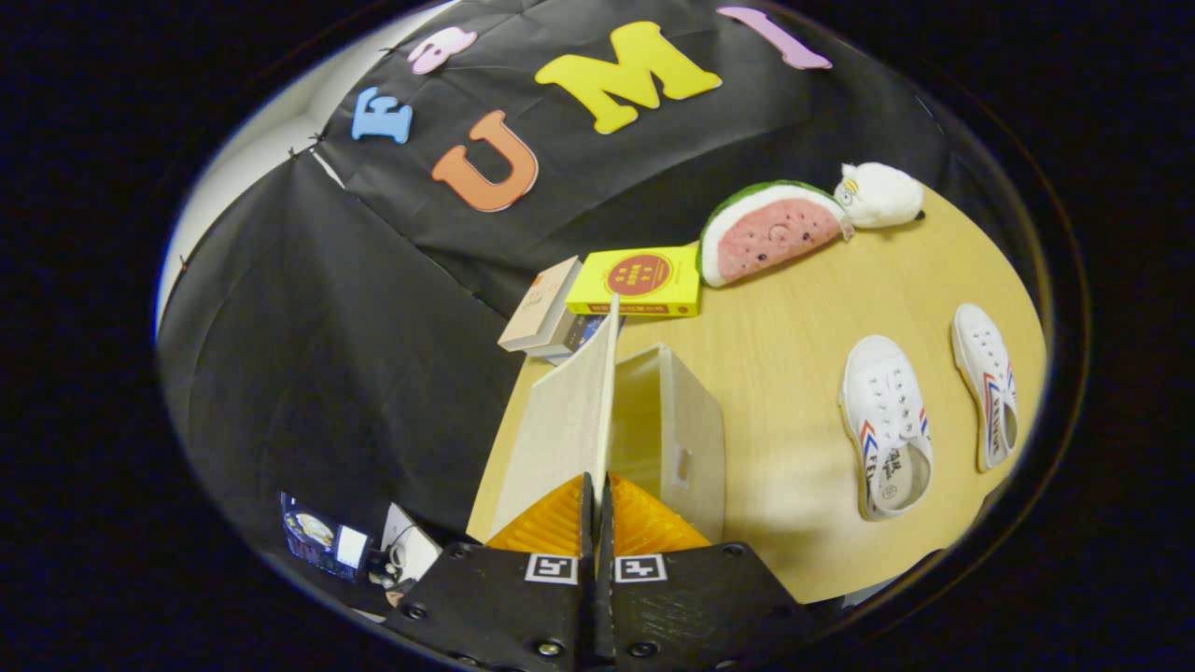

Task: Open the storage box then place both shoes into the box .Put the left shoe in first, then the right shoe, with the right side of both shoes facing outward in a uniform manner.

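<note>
The tongs (595, 504) are clenched on the lid (569, 420) of the box (686, 425): both orange fingers (551, 525) press on its near edge, one on each face, and the thin panel stands almost upright between them. The box sits on the surface (794, 308) just ahead of the tongs, with its mouth open and its pale inside in sight. A handle slot shows on its side wall.

The step in hand looks to be the opening of the box, and it seems nearly done. To do it well, I would swing the lid further away from the mouth, toward the books (597, 299) side, until it lies back or rests by itself. The motion should follow the arc of the hinge and not pull the lid straight, otherwise the light box may slide or tip on the surface. I cannot tell from here where the hinge runs, so a slow move is safer. Release the lid only when it does not fall shut again.

The two shoes lie well apart from the box, on its other side, soles down. The nearer shoe (885, 425) lies closer to the box, the far shoe (988, 383) beyond it. Which one is the left I cannot say for sure, so this should be checked before the first pick. A watermelon toy (770, 233) and a white plush (878, 196) lie behind, out of the way.
</note>
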Demonstrator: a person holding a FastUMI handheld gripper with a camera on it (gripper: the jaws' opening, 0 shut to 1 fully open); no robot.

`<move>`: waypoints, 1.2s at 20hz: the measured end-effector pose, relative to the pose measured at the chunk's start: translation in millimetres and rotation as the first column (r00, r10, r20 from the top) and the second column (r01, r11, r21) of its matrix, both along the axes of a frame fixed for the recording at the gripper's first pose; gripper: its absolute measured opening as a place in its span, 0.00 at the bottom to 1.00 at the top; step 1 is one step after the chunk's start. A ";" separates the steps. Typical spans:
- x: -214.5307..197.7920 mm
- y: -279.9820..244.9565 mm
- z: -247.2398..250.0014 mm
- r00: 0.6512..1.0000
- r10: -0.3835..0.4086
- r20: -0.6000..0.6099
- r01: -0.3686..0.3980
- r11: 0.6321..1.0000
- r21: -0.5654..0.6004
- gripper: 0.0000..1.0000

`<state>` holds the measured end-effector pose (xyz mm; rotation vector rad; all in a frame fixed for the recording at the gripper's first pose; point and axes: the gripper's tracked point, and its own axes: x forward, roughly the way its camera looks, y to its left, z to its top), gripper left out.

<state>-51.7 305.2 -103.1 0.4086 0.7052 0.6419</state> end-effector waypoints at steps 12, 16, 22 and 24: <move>-55.7 161.9 101.4 0.940 0.213 0.265 -0.201 0.977 -0.071 0.08; -68.0 204.7 101.7 0.915 0.268 0.300 -0.239 0.962 -0.130 0.22; -74.5 227.9 114.4 0.846 0.320 0.427 -0.255 0.945 -0.203 0.63; -74.7 225.0 120.9 0.827 0.313 0.468 -0.238 0.947 -0.214 0.80</move>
